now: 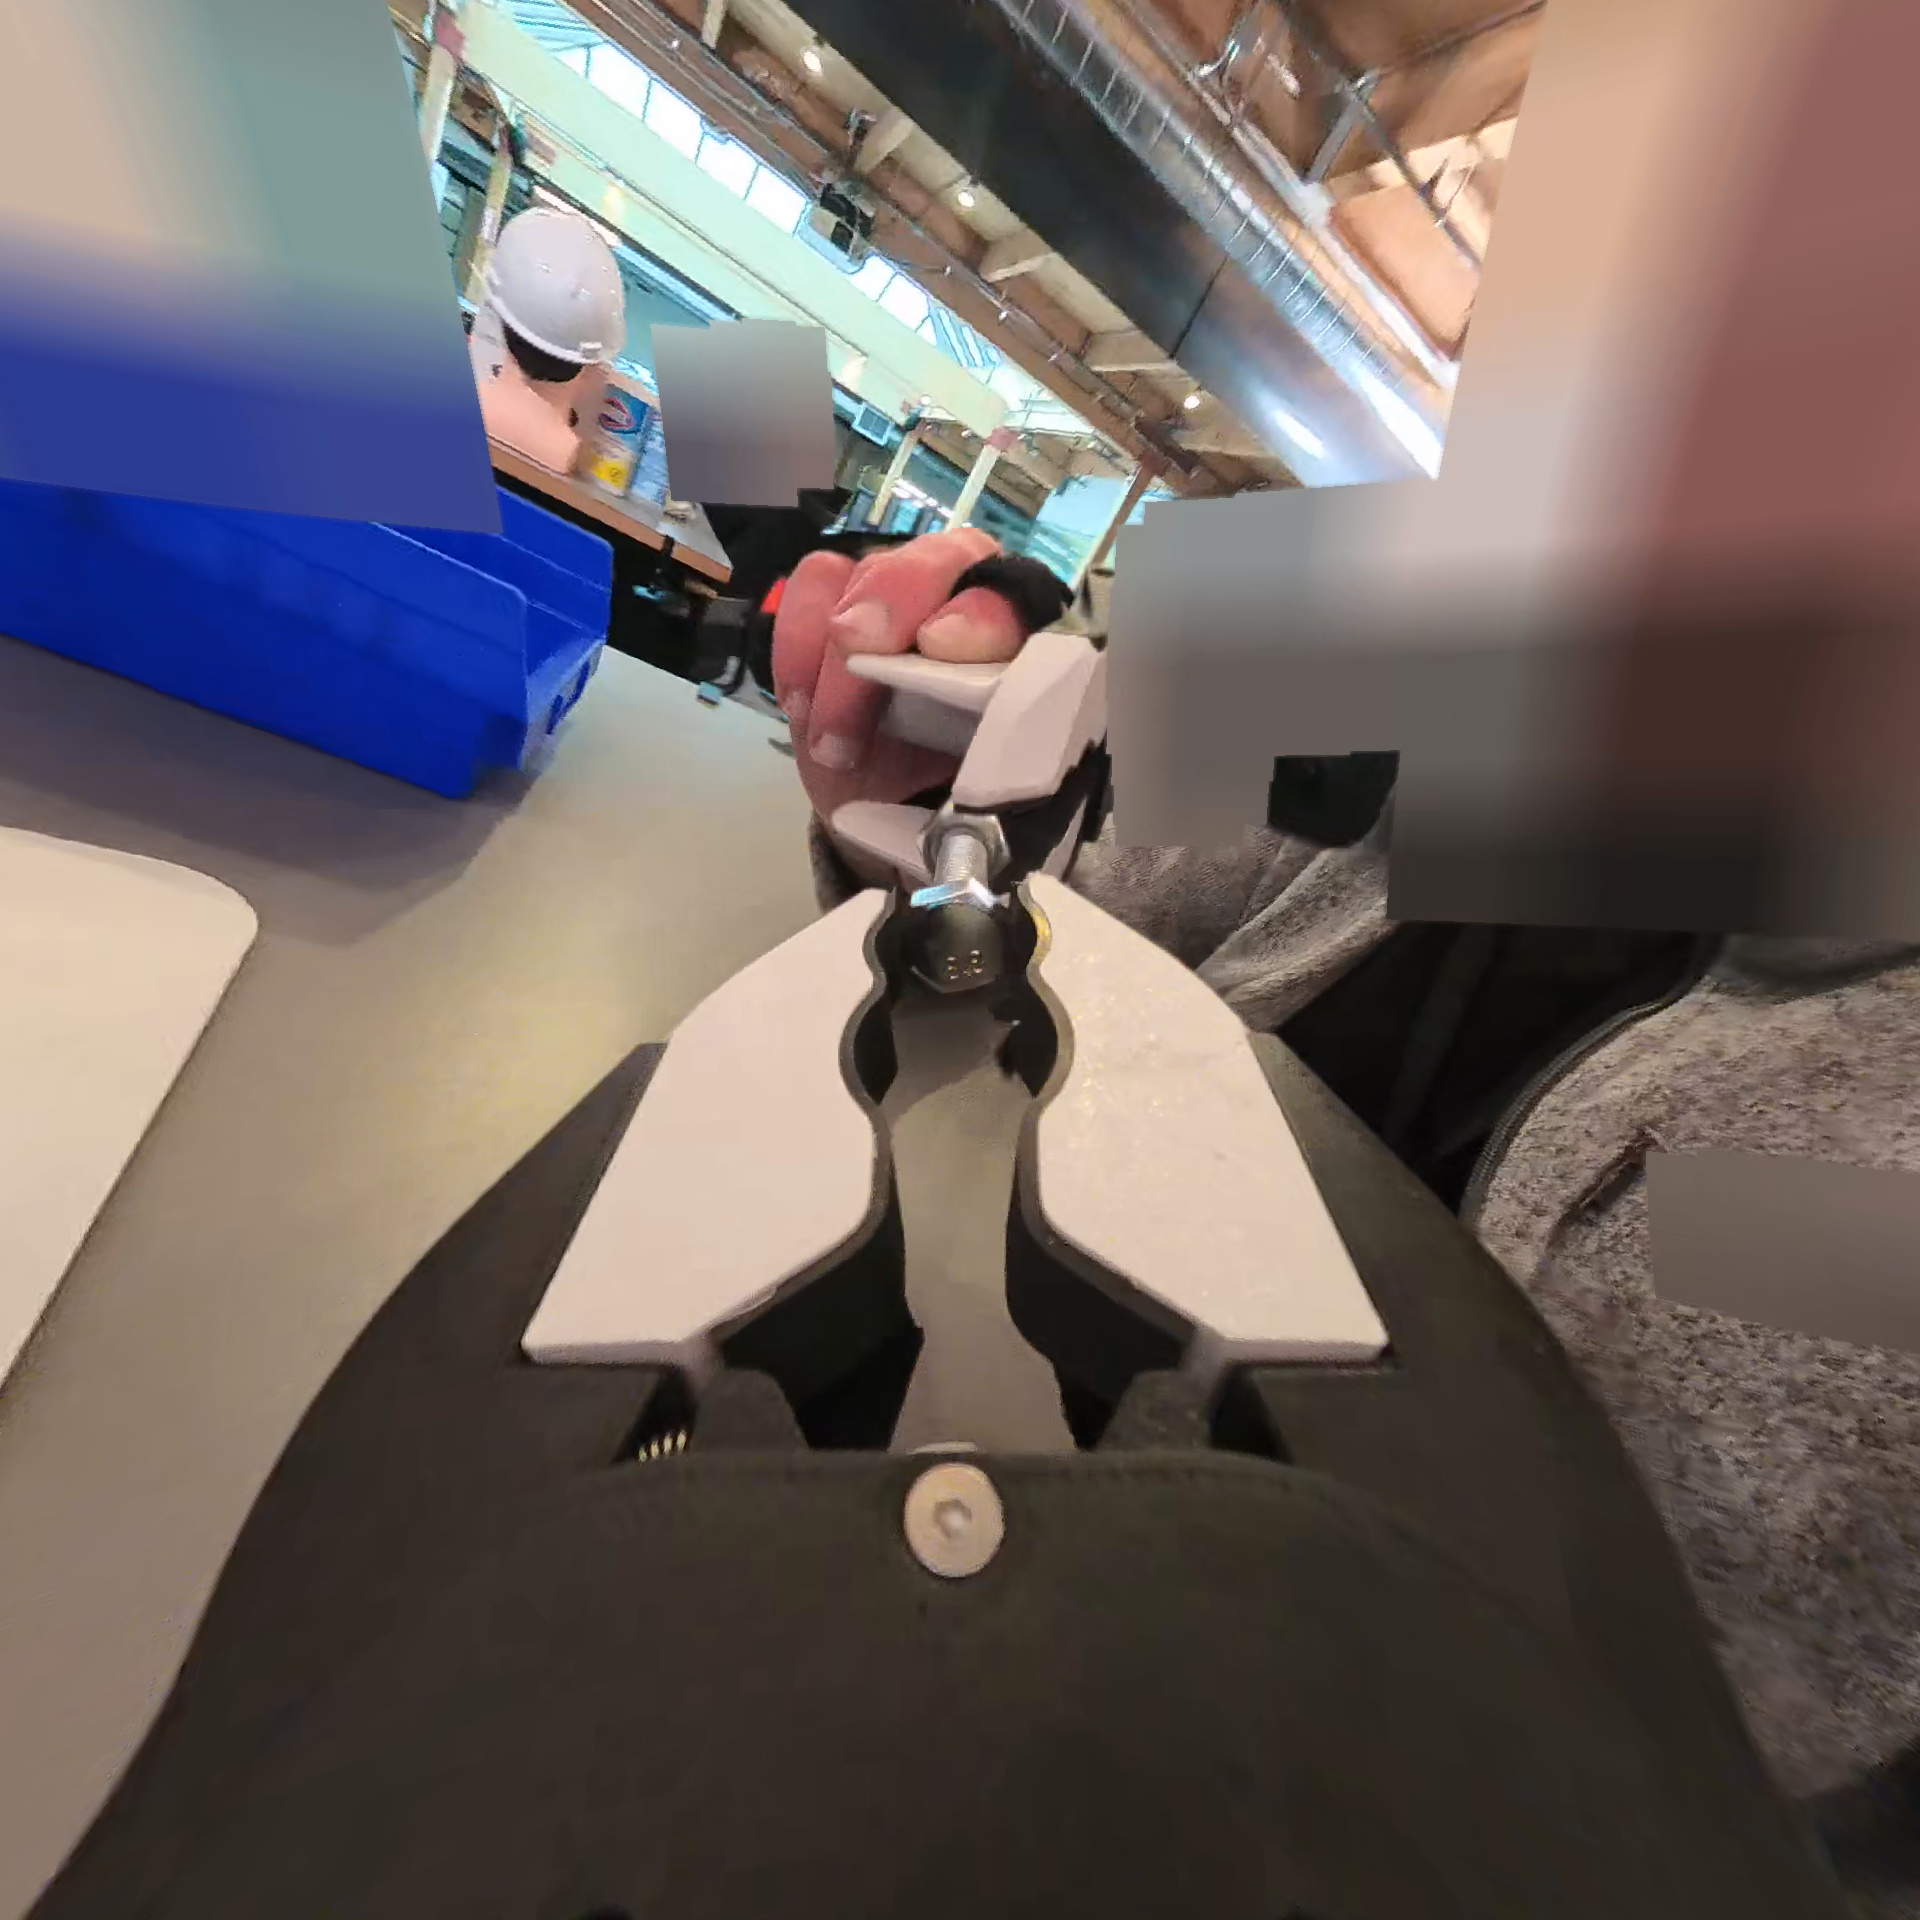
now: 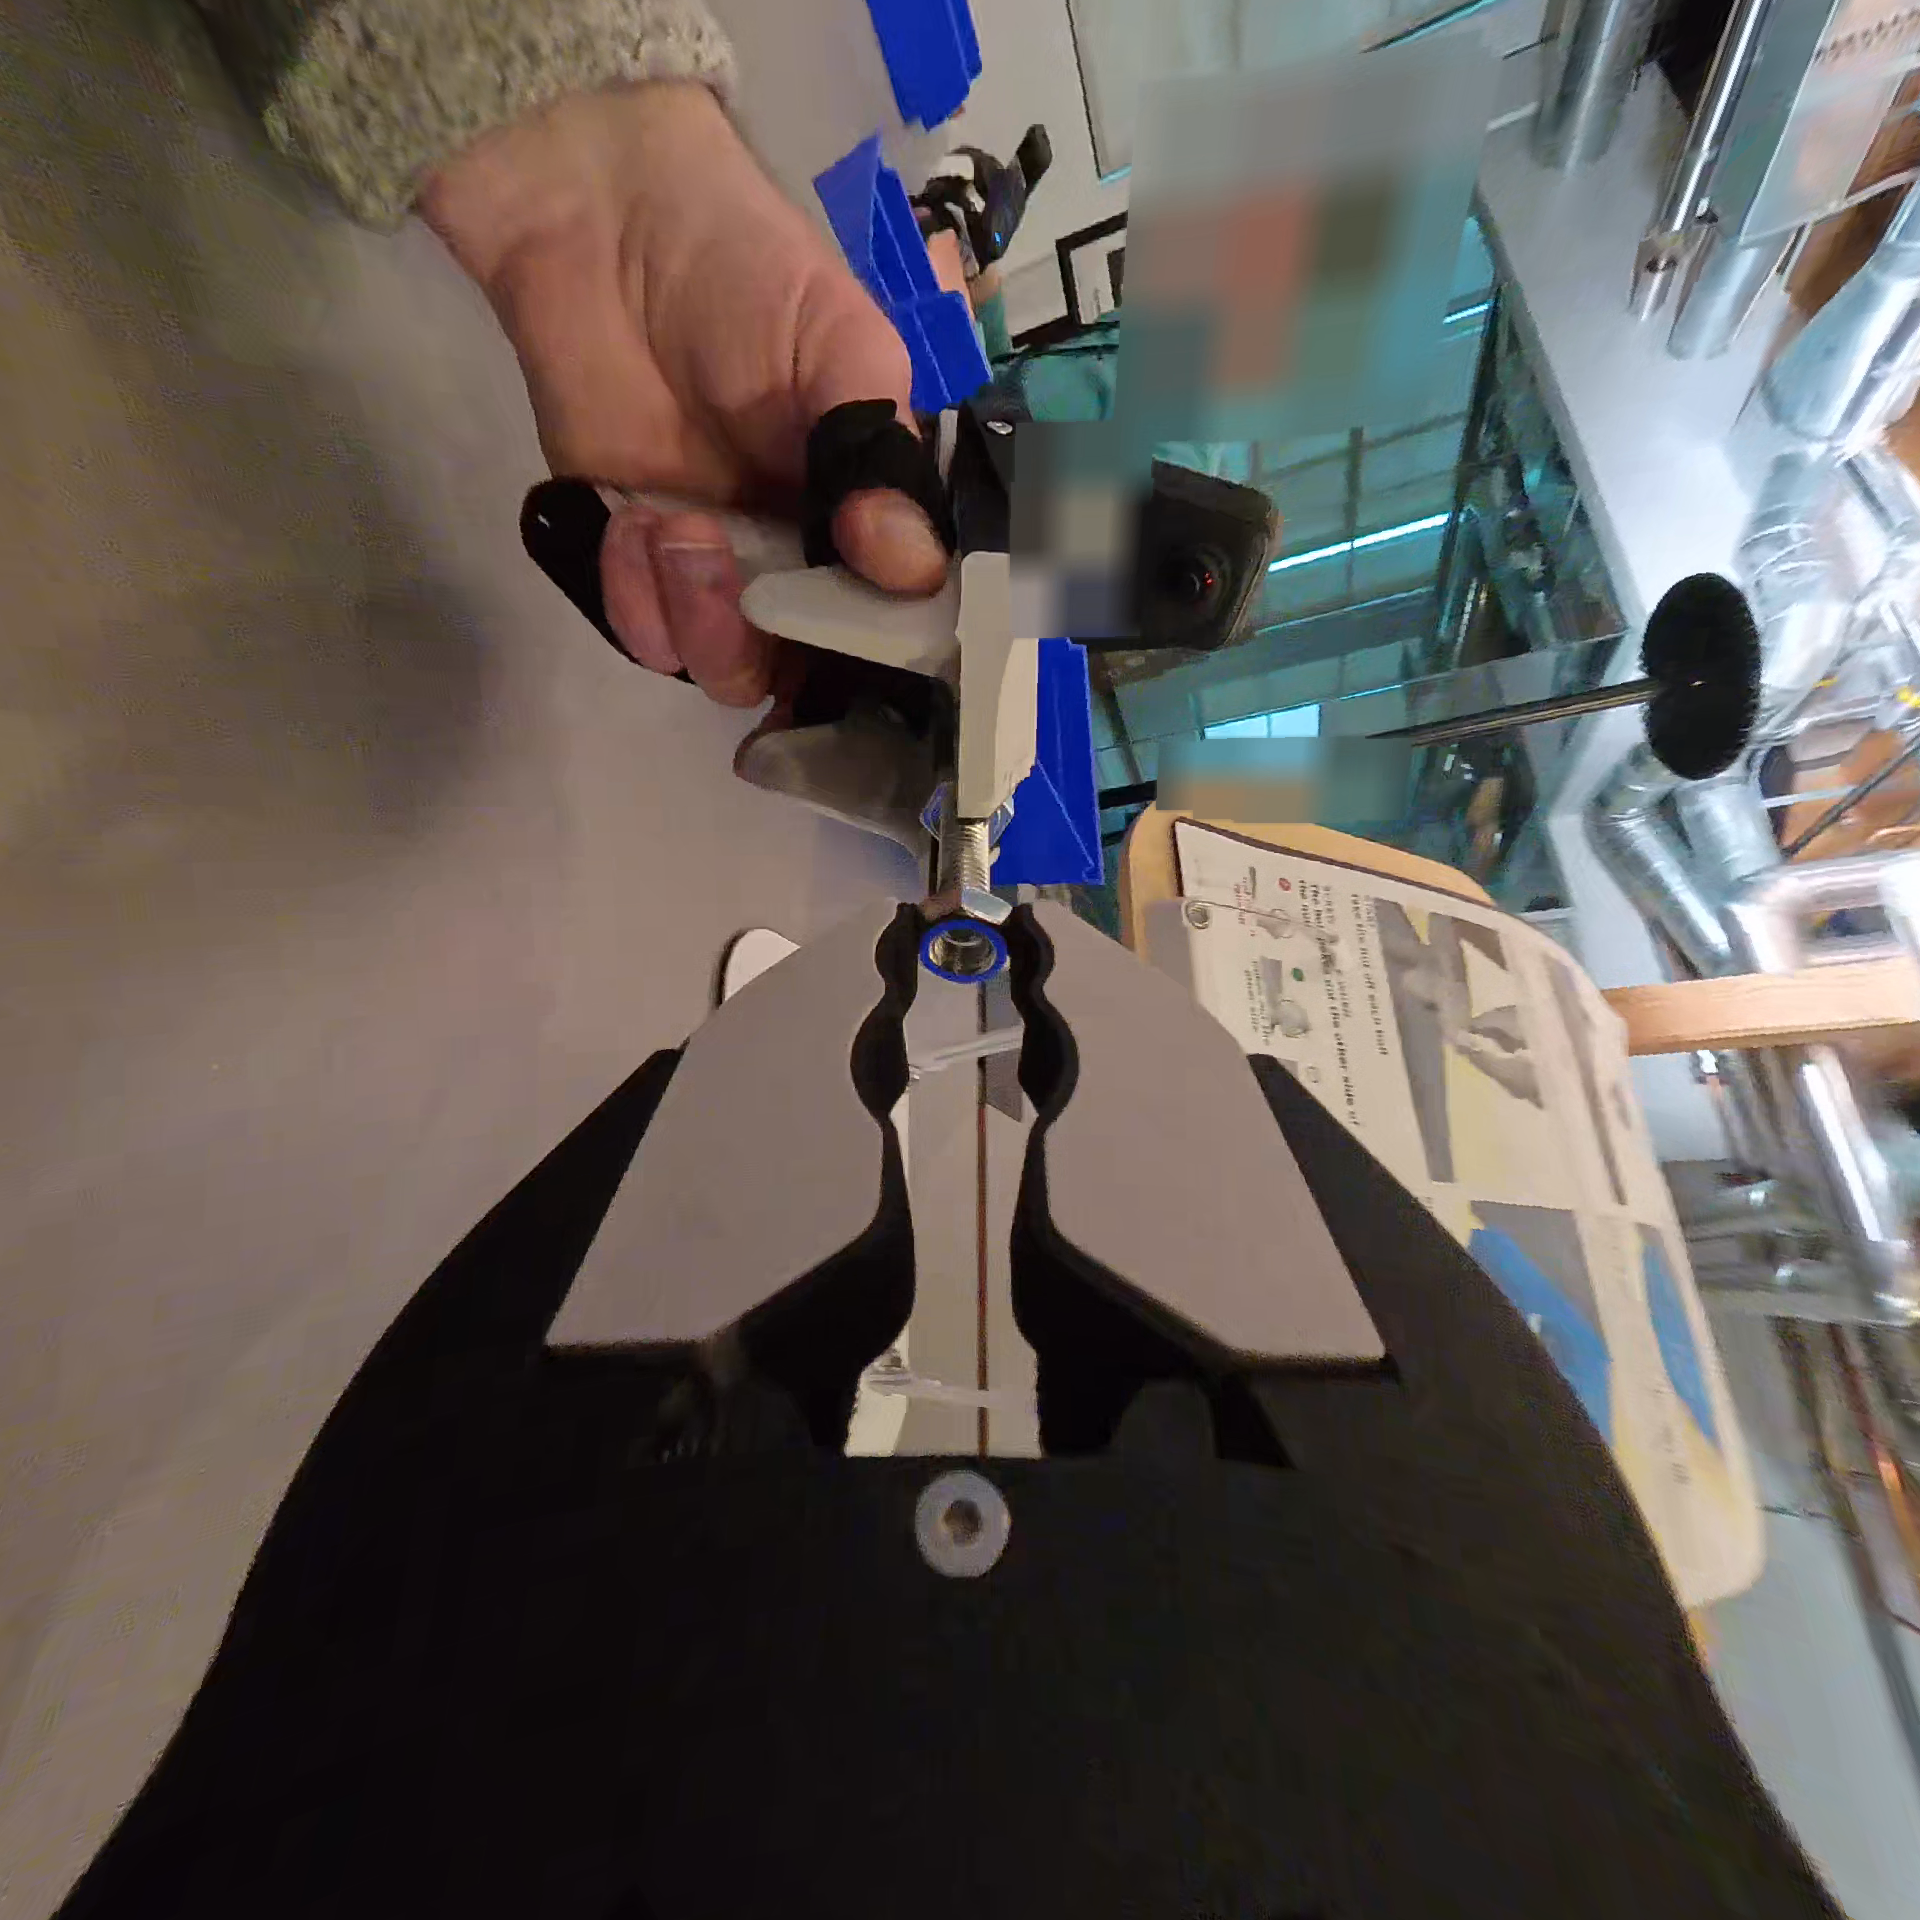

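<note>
In the left wrist view my left gripper [image 1: 956,935] is shut on the hex head of a silver bolt [image 1: 956,961]. Its threaded shaft [image 1: 954,857] points straight ahead into a nut [image 1: 968,831] held by my right gripper [image 1: 961,821], which faces mine. In the right wrist view my right gripper [image 2: 961,940] is shut on the silver nut [image 2: 963,951], which has a blue ring inside. The bolt shaft [image 2: 964,857] runs from the nut to the left gripper [image 2: 971,810] ahead. A hand [image 2: 665,343] grips the left gripper's handle. Both tools are held above the grey table [image 1: 416,935].
A blue bin [image 1: 312,644] stands at the left on the table, a white pad [image 1: 94,1039] nearer. The person's grey sweater [image 1: 1662,1455] fills the right. In the right wrist view there are blue bins [image 2: 1049,769] and a wooden board with a printed sheet [image 2: 1403,1091].
</note>
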Demonstrator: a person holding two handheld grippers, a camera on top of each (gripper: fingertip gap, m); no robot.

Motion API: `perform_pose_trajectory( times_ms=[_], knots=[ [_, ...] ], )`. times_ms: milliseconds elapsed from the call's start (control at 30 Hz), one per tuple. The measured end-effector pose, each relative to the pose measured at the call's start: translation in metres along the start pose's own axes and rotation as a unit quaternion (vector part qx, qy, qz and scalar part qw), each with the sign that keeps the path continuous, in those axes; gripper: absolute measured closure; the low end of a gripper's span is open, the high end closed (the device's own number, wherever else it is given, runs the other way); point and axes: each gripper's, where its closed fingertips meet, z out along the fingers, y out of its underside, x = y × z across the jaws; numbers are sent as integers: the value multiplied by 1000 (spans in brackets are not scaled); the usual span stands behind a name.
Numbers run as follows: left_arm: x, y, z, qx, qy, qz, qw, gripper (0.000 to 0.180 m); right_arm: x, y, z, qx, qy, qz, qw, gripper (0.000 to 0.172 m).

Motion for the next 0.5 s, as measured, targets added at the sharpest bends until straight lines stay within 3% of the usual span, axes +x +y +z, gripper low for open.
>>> perform_pose_trajectory(
  times_ms=[133,333,500],
  knots=[
    [0,0,-3,5,14,-20,1000,162,-2,4,-4,-18,10,-41,999,154],
    [-7,1,-3,-5,-30,39,999,162,22,11,-19,56,-4,145,988,154],
    [-16,-2,-5,-2,-85,97,992,162,24,21,-28,49,-17,178,983,154]
  ],
)
